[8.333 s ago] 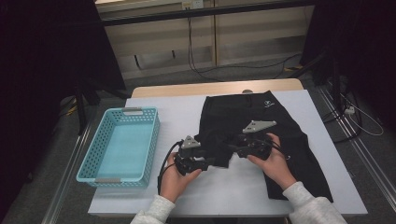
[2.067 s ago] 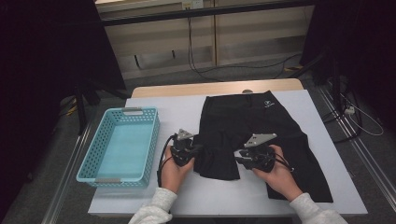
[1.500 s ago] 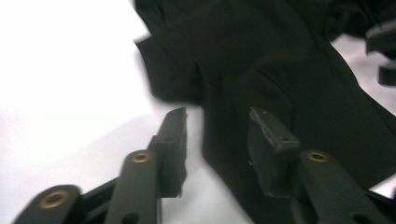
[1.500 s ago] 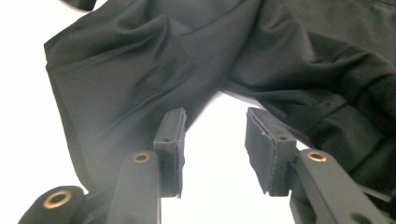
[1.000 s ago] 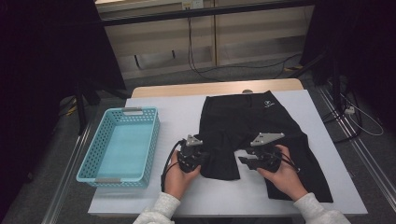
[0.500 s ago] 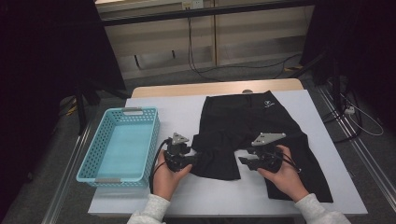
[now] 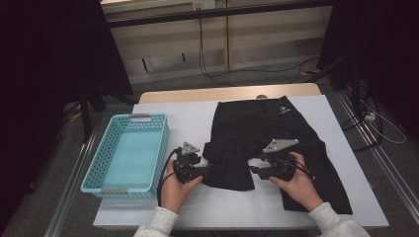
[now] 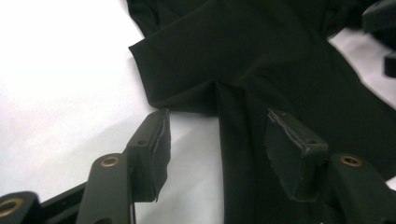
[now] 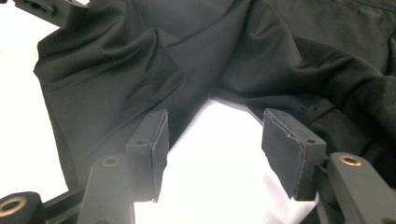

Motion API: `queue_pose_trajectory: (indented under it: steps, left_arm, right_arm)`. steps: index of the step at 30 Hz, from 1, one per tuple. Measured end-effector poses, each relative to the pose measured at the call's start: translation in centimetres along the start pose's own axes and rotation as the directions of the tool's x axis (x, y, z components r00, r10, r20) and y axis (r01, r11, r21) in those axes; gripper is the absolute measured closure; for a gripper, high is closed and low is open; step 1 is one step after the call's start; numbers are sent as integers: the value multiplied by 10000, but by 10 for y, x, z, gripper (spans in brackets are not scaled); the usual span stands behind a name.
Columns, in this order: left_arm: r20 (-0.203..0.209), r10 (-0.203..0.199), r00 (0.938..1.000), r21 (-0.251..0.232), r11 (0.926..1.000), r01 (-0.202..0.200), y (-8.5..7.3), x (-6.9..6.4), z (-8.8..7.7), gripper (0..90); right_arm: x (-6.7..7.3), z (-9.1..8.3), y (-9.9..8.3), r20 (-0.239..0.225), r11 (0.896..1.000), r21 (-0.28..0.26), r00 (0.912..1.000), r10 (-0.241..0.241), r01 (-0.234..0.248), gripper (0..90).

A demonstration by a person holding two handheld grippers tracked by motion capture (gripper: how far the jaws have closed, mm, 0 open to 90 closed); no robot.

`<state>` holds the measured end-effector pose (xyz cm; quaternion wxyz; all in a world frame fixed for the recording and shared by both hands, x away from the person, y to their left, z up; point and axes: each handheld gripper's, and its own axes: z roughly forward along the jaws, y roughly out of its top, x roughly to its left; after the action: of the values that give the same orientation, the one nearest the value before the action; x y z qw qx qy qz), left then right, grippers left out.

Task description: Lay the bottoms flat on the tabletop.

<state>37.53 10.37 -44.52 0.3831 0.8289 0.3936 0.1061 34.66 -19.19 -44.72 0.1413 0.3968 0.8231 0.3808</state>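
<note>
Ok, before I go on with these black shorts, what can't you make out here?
- White logo on the shorts, high view: too small to read.
- Table under the shorts: covered by cloth.
- Basket near wall, inner face: hidden by its rim.
- Shorts in both gripper views: cut off by the frame edges.

We see a light blue basket (image 7: 129, 154) on the white table (image 7: 188, 118) just beyond the left-hand fingers' outer side, with a wooden strip (image 7: 197, 94) at the far edge and cables (image 7: 217, 74) on the grey floor (image 7: 257, 74), well past all fingertips.
</note>
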Motion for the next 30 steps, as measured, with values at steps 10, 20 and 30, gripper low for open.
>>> queue_pose_trajectory:
  steps: [10,20,30]
  left_arm:
    - [-8,-1,10000,696,9976,1,-6,-3,5,744]
    - [392,-567,9976,885,9947,530,-6,-7,-1,885]
    - [392,-1036,9938,809,9917,1002,-11,-3,-23,886]
  right_arm:
    - [0,-4,0,67,9999,-155,10000,20,-19,389]
    - [3,-2,0,57,9999,-96,10000,-43,44,388]
    - [10,5,5,-25,9999,-47,9999,-115,115,394]
